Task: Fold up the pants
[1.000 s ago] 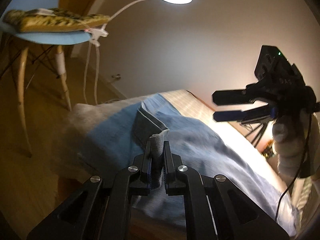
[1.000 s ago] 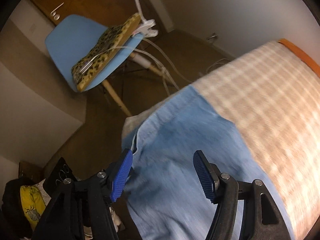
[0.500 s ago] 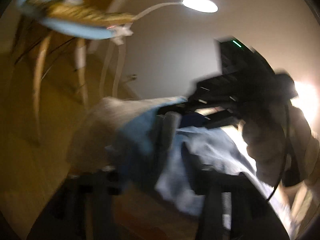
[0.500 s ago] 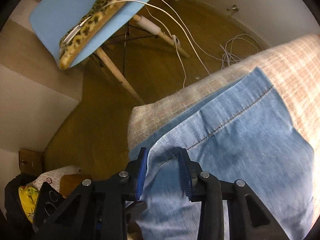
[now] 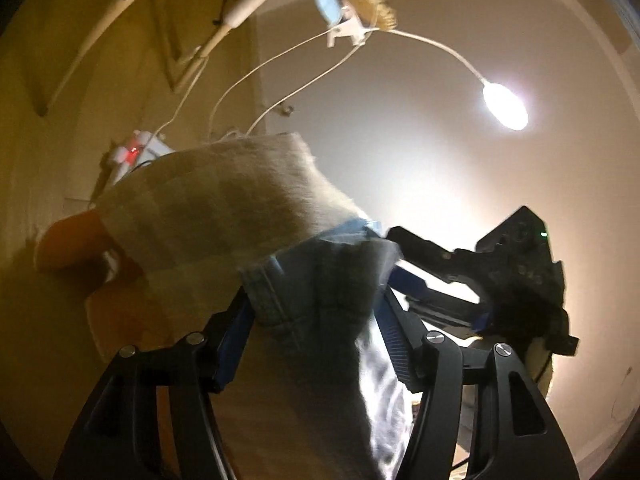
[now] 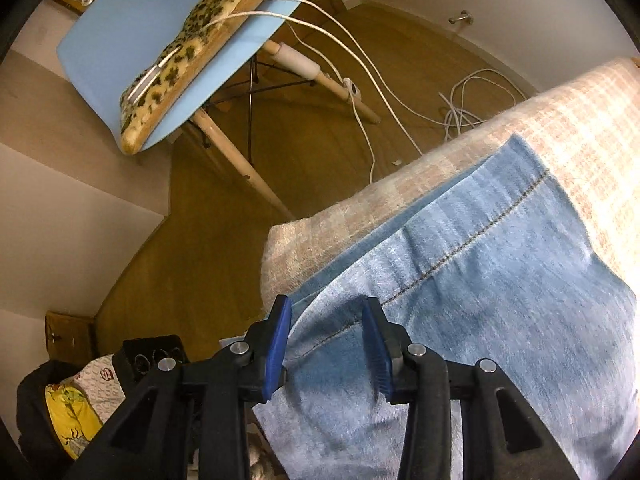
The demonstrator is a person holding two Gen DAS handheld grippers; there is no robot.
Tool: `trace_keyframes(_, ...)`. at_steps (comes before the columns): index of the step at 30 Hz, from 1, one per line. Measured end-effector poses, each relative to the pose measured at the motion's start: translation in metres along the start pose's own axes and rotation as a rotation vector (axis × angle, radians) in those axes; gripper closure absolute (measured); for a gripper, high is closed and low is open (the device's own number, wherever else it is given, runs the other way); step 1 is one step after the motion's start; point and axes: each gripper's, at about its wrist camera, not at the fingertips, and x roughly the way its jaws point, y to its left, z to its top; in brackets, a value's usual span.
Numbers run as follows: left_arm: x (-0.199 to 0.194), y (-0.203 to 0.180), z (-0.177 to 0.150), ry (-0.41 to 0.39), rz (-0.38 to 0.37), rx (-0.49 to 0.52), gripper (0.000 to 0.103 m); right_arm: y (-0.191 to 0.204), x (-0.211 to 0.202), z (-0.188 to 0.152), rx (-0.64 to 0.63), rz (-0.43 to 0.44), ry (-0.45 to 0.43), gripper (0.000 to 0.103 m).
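Light blue denim pants (image 6: 480, 300) lie on a beige checked blanket (image 6: 580, 120) at its corner. My right gripper (image 6: 326, 312) points steeply down at the pants' near edge. A raised fold of denim sits between its blue pads and touches both, while the jaws are opening slightly. In the left wrist view my left gripper (image 5: 316, 308) is rolled over, its jaws opening wide around a bunched hem of the pants (image 5: 320, 280). That hem is not pinched. The right gripper (image 5: 416, 268) shows just behind that bunch, its tips hidden by cloth.
A blue chair (image 6: 140, 40) with a spotted cushion (image 6: 188, 48) stands past the blanket's corner. A lit clip lamp (image 5: 504, 104) and white cables (image 6: 472, 112) trail over the brown floor. Clothes (image 6: 68, 408) are piled at lower left.
My left gripper let go of the thin denim strip, rolled, sank, and now straddles a thicker bunch. My right gripper came down onto the pants' edge and narrowed around a fold.
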Motion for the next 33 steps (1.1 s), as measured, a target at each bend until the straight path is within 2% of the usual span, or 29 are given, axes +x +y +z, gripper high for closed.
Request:
trace_keyframes(1, -0.002, -0.006, 0.000, -0.014, 0.001, 0.031, 0.043, 0.000, -0.002, -0.001, -0.002, -0.002, -0.004, 0.063)
trace_keyframes(2, -0.005, -0.014, -0.004, -0.031, 0.019, 0.096, 0.043, 0.000, -0.004, -0.002, -0.004, -0.003, -0.008, 0.063)
trace_keyframes(4, -0.002, -0.016, -0.004, -0.039, 0.074, 0.164, 0.043, -0.002, -0.008, -0.004, -0.004, -0.005, -0.015, 0.063)
trace_keyframes(6, 0.004, -0.003, 0.000, -0.024, 0.101, 0.089, 0.043, -0.002, -0.010, -0.007, -0.004, -0.006, -0.018, 0.063)
trace_keyframes(8, 0.006, 0.009, 0.004, -0.020, 0.081, 0.013, 0.038, -0.002, -0.011, -0.010, -0.015, -0.012, -0.018, 0.063)
trace_keyframes(10, 0.009, 0.007, 0.006, -0.022, 0.087, 0.020, 0.038, -0.002, -0.011, -0.010, -0.019, -0.022, -0.015, 0.063)
trace_keyframes(13, 0.012, -0.005, 0.010, -0.038, 0.089, 0.055, 0.044, -0.004, -0.011, -0.008, -0.013, -0.032, -0.018, 0.062)
trace_keyframes(14, 0.011, -0.010, 0.012, -0.058, 0.082, 0.068, 0.060, -0.005, -0.013, -0.008, -0.011, -0.035, -0.023, 0.059)
trace_keyframes(15, 0.009, -0.017, 0.013, -0.092, 0.095, 0.107, 0.073, -0.005, -0.014, -0.006, -0.006, -0.037, -0.029, 0.054)
trace_keyframes(17, 0.007, -0.032, 0.011, -0.118, 0.129, 0.194, 0.079, -0.006, -0.018, -0.003, 0.001, -0.037, -0.038, 0.046)
trace_keyframes(19, 0.004, -0.046, 0.006, -0.132, 0.129, 0.282, 0.084, -0.006, -0.022, 0.001, 0.004, -0.038, -0.045, 0.042)
trace_keyframes(23, 0.009, -0.079, -0.010, -0.100, 0.120, 0.497, 0.085, -0.006, -0.026, 0.011, 0.015, -0.046, -0.037, 0.030)
trace_keyframes(27, 0.018, -0.107, -0.035, -0.049, 0.117, 0.689, 0.086, -0.011, -0.024, 0.020, 0.027, -0.071, -0.032, 0.030)
trace_keyframes(33, 0.020, -0.125, -0.054, 0.012, 0.087, 0.784, 0.086, -0.031, -0.015, 0.031, 0.080, -0.157, 0.004, 0.030)
